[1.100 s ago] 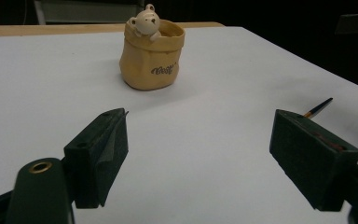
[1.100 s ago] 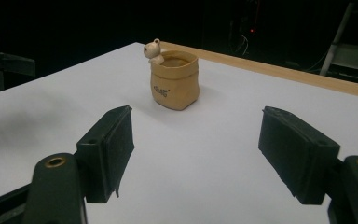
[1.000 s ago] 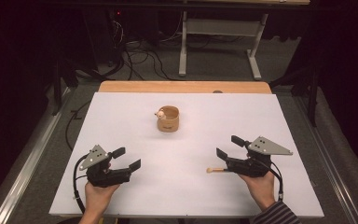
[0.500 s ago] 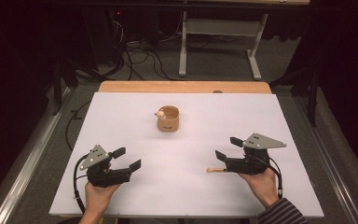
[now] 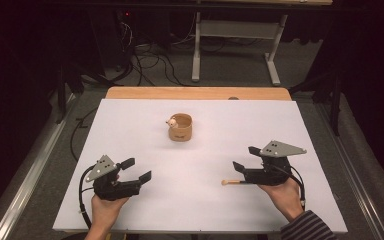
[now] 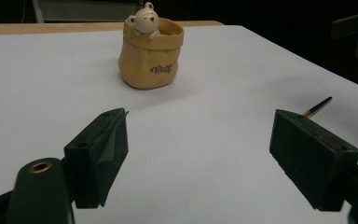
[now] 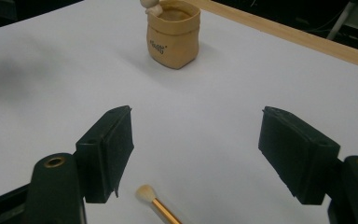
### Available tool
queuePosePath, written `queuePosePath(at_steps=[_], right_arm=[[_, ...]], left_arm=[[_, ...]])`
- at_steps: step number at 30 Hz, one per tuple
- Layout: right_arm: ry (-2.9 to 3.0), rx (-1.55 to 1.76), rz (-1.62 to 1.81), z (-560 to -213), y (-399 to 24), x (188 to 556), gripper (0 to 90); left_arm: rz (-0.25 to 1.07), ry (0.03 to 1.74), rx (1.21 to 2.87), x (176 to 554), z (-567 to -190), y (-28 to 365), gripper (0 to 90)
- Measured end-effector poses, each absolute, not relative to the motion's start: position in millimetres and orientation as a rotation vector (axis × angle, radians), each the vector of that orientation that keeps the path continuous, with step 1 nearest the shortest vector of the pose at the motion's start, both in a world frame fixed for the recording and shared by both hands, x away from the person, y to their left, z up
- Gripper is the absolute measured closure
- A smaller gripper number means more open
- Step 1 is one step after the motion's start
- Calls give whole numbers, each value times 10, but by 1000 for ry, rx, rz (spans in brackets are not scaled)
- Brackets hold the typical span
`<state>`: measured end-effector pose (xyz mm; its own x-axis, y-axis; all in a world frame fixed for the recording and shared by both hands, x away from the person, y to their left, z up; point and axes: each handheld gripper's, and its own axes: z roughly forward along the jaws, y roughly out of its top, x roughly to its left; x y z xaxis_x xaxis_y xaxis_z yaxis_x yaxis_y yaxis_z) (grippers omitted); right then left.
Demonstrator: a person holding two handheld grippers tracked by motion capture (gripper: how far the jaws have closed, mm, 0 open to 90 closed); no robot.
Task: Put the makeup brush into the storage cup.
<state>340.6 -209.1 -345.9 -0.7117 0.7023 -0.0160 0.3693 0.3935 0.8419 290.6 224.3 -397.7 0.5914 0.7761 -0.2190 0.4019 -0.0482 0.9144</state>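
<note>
The pick-up of the brush [image 7: 156, 207], lying on the table [image 5: 130, 125] at 6 o'clock of the wide-jawed right gripper [image 7: 196, 154], is judged under way; lowering and closing are called for next.

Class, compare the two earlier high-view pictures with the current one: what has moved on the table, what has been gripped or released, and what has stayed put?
Very little changed. The right gripper shifted slightly over the brush, its jaws open with nothing gripped. The left gripper stays open in the same place. The brush still lies on the white table, and the bear pot has not moved.
</note>
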Motion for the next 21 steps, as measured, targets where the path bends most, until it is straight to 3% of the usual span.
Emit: queuePosePath(at_steps=[21], right_arm=[[2342,914,1146,-3430,-2119,3408,284]], left_arm=[[406,991,1669,2906,-3978,2242,203]])
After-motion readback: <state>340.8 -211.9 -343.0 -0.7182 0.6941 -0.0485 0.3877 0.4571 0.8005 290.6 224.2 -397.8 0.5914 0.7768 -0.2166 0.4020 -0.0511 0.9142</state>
